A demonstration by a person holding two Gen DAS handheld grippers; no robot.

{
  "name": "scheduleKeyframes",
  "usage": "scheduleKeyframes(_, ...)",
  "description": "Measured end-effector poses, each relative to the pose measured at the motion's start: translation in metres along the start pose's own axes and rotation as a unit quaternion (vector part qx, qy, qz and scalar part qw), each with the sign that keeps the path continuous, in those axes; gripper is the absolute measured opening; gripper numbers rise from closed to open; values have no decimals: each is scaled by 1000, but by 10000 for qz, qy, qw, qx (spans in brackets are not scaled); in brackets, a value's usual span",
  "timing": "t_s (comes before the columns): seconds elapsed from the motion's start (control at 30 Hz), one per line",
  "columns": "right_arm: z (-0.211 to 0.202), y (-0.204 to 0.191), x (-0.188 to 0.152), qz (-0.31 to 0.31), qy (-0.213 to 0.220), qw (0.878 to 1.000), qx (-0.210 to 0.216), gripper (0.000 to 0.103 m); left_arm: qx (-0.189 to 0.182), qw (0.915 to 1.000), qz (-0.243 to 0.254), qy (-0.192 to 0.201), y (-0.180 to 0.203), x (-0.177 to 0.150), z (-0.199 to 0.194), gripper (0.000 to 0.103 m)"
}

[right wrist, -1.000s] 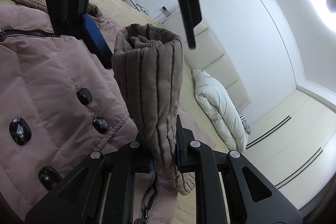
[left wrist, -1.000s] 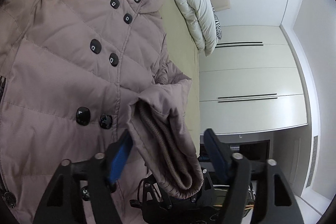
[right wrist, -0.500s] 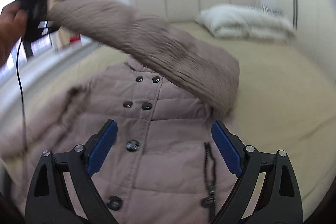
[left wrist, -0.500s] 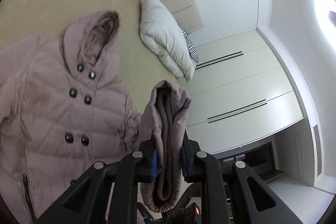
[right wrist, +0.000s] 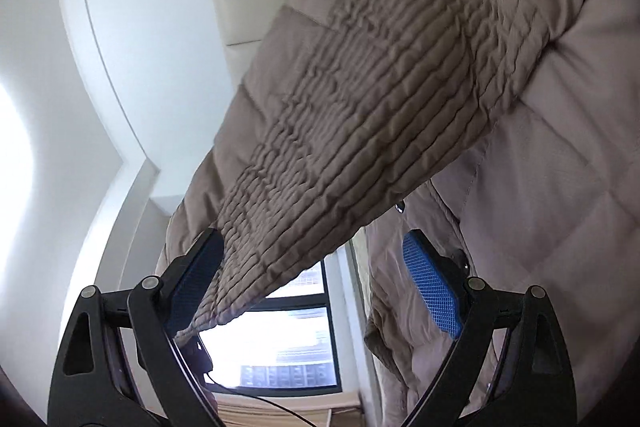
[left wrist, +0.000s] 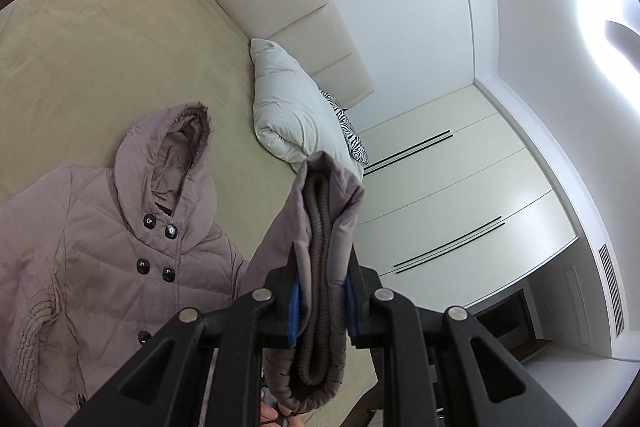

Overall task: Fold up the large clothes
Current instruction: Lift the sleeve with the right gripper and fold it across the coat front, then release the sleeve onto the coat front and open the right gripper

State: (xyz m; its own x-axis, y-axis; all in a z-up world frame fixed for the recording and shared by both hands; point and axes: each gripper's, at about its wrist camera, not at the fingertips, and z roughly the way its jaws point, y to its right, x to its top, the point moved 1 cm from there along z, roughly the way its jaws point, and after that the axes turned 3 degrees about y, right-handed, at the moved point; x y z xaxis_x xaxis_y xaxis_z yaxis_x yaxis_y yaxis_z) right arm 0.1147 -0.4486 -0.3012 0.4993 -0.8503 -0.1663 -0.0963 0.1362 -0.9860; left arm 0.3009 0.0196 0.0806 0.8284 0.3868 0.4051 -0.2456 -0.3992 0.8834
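Folding is only at its beginning, as I judge it; the mauve quilted hooded coat with dark buttons lies spread face up on the beige bed sheet, its body not yet folded, and only one sleeve is lifted away from it; the sleeve must be laid across the front, then the other sleeve and the body remain to do. My left gripper is clenched on the ribbed knit cuff end of that sleeve, the blue pads pressing it from both sides, and it holds it in the air above the bed, near the white rolled duvet. My right gripper stands wide, released; the pleated sleeve hangs across between its jaws and brushes one finger, but the pads do not squeeze it.
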Motion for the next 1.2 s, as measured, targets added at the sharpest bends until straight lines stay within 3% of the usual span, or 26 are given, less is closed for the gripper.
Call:
scheduleKeyframes(0.07,13,9,8,92,108,9999,-86,92,22,10000,-48,11,-5,2,0,19)
scheduleKeyframes(0.17,8,17,35,313,606,9976,-81,92,66,9999,-120,65,-16,6,-3,19)
scheduleKeyframes(0.43,-69,-23,105,32,1612,9865,299,92,389,9982,-462,42,-67,3,17,19)
scheduleKeyframes(0.57,-97,-20,141,262,1575,9870,192,91,675,9958,-596,-146,-106,-10,49,19)
scheduleKeyframes(0.73,-113,-8,167,281,1370,9901,110,83,1402,9859,-853,-341,-179,-25,80,19)
scheduleKeyframes(0.87,-107,-6,164,139,1202,9926,66,78,1861,9748,-1110,-534,-239,-39,96,19)
scheduleKeyframes(0.97,-104,-17,159,-51,1183,9927,-220,79,1949,9711,-1231,-622,-266,-46,102,20)
scheduleKeyframes(1.1,-123,-33,135,-420,1139,9892,-825,80,1916,9717,-1204,-672,-276,-47,104,20)
scheduleKeyframes(1.2,-123,-60,111,-826,1122,9859,-927,81,1944,9720,-1116,-706,-276,-47,106,21)
